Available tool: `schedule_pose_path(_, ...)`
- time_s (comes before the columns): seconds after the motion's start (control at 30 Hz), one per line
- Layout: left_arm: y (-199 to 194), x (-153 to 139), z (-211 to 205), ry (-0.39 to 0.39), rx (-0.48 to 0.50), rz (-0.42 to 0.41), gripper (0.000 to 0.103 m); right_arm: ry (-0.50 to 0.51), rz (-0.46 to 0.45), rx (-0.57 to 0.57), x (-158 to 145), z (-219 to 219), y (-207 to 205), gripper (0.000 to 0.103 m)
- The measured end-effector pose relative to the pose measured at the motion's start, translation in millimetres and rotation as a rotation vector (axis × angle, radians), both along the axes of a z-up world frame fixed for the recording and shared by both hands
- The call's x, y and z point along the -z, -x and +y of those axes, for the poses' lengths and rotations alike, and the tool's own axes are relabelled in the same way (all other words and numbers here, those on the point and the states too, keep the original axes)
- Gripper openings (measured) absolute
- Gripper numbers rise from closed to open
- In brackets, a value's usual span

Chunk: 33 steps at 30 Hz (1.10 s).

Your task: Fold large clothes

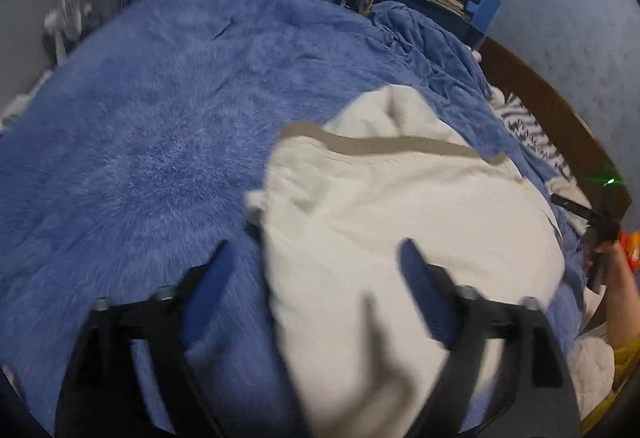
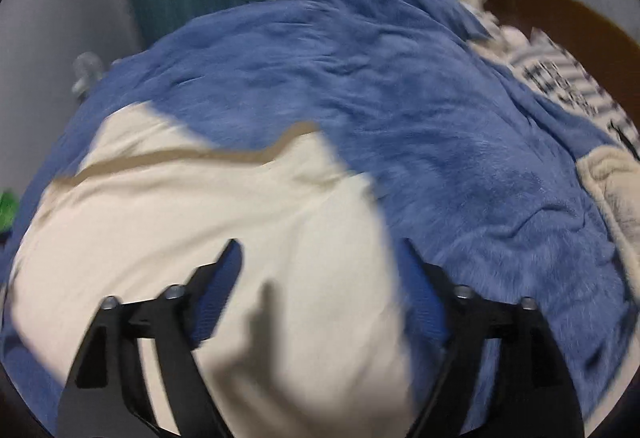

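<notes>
Both claws stand wide, nothing pinched: left gripper [image 1: 316, 254] straddles the cream garment [image 1: 400, 222] at its left edge, right gripper [image 2: 320, 252] at its right edge. Garment lies on the blue blanket [image 1: 140, 142], tan band [image 2: 180, 158] across the far end. My read: pick 2 matching corners, close level, lift together, keep the fold square.
</notes>
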<state>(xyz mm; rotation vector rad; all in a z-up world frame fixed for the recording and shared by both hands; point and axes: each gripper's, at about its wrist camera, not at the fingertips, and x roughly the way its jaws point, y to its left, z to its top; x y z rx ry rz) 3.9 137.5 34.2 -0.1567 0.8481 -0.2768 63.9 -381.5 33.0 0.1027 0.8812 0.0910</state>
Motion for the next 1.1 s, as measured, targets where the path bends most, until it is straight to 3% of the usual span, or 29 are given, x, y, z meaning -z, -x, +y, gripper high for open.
schedule_pose_path(0.03, 13.1, -5.6, -13.0, -0.016, 0.004, -0.008, 0.095, -0.004, -0.002, -0.032, -5.4, 9.7, 18.2, 0.082)
schedule_pose_path(0.2, 45.6, 14.0, -67.4, -0.023, 0.041, 0.094, 0.095, -0.021, 0.061, -0.151, -3.2, 59.0, 71.9, 0.089)
schedule_pose_path(0.27, 42.3, 25.2, -89.8, -0.076, 0.066, 0.135, 0.095, -0.022, 0.108, -0.173, 6.5, 73.6, 68.5, 0.089)
schedule_pose_path(0.33, 31.8, 37.6, -111.7, -0.180, 0.081, 0.145, 0.095, 0.014, 0.162, -0.195, 21.9, 94.5, 48.6, 0.092)
schedule_pose_path(0.37, 25.7, 43.4, -119.0, -0.217, 0.082, 0.147, 0.095, 0.057, 0.146, -0.198, 26.1, 103.6, 37.3, 0.097)
schedule_pose_path(0.43, 4.7, 53.4, -128.7, -0.251, 0.061, 0.155, 0.096, 0.075, 0.134, -0.177, 33.2, 112.4, 17.4, 0.097)
schedule_pose_path(0.73, -57.0, 63.6, -134.5, -0.232, -0.035, 0.196, 0.096, 0.048, 0.136, -0.117, 46.3, 118.7, -59.2, 0.097)
schedule_pose_path(0.93, -82.2, 60.6, -138.0, -0.233, -0.044, 0.179, 0.097, 0.021, 0.127, -0.106, 48.1, 119.2, -77.2, 0.097)
schedule_pose_path(1.1, -107.2, 65.7, -125.1, -0.169, -0.061, 0.168, 0.097, 0.015, 0.125, -0.097, 55.4, 118.3, -86.0, 0.097)
